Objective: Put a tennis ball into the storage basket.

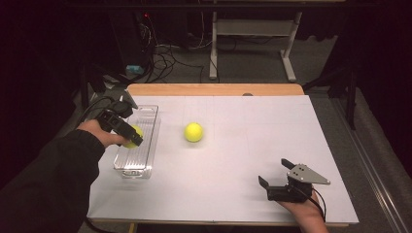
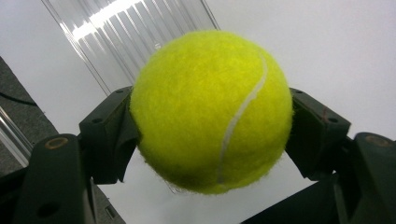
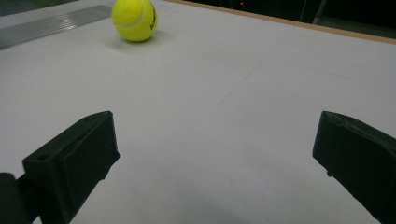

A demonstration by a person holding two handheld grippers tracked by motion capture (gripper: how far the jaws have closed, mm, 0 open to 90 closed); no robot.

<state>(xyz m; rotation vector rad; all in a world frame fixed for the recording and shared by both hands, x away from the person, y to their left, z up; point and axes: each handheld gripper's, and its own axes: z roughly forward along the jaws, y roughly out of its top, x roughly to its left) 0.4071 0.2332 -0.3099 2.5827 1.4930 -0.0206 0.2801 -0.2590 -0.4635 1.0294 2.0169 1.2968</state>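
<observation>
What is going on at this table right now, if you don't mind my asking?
A person works with a handheld gripper in each hand. The left gripper is shut on a tennis ball and holds it over a clear plastic tray at the table's left side. A second tennis ball lies loose on the white table, to the right of the tray. The right gripper sits near the front edge with its jaws open and nothing between them.

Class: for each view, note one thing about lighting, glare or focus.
High view: white table bright, surroundings dark. Left gripper view: glare streaks on the clear tray; held ball sharp. Right gripper view: loose ball casts a soft shadow; near jaws slightly soft.
</observation>
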